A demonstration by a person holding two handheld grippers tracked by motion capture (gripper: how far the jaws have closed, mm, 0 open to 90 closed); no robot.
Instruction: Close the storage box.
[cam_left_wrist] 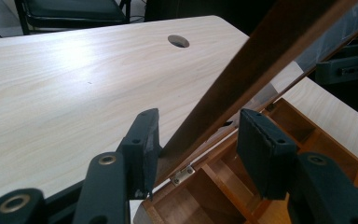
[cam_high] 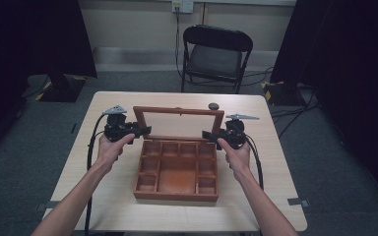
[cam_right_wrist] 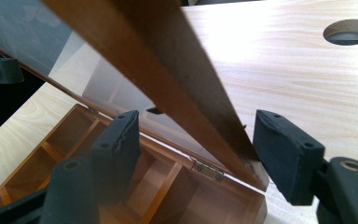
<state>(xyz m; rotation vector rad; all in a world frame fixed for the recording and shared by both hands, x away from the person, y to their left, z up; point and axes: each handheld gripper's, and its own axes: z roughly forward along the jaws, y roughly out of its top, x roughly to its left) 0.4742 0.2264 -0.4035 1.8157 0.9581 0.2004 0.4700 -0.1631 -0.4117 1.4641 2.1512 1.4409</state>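
A wooden compartment box (cam_high: pixel 176 172) sits at the centre of the frame on the table (cam_high: pixel 118 206), its glass-paned lid (cam_high: pixel 179 123) raised upright. The left tool (cam_high: pixel 146 131) and right tool (cam_high: pixel 205 134) bracket the lid's side rails, apparently to steady it; in the gripper views the left pads touch the rail on one side only, the right stand clear.

Bare forearms, no sleeves showing; left gripper (cam_high: pixel 145 131) and right gripper (cam_high: pixel 207 134) wearing black bodies, grey three-cornered plates at twelve o'clock, black cables trailing toward six o'clock; brass-ringed screws glinting.
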